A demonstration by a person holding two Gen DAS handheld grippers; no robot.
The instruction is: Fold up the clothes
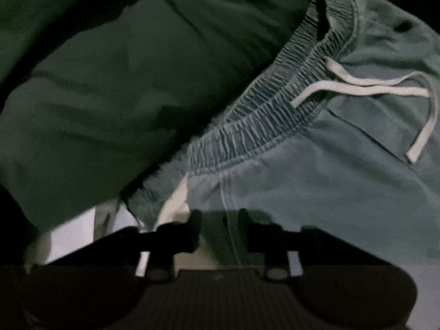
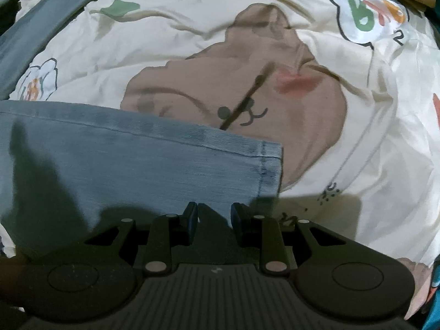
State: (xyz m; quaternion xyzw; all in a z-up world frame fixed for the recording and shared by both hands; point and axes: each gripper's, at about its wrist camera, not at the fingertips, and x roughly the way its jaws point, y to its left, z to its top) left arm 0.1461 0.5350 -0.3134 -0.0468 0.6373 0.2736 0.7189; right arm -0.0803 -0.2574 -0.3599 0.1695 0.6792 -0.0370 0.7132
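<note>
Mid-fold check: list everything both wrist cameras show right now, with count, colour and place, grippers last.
blue trousers: one, faded blue; elastic waistband end in the left view, hemmed leg end in the right view.
drawstring: one, white, lying loose below the waistband.
dark green cloth: one, beside the waistband.
printed sheet: one, cream with a brown bear and flowers, under the leg.
left gripper: black, waist fabric between its fingers.
right gripper: black, leg fabric between its fingers.

surface: cartoon-print bedsheet [image 2: 192,33] | on it: blue trousers [image 2: 123,159]
</note>
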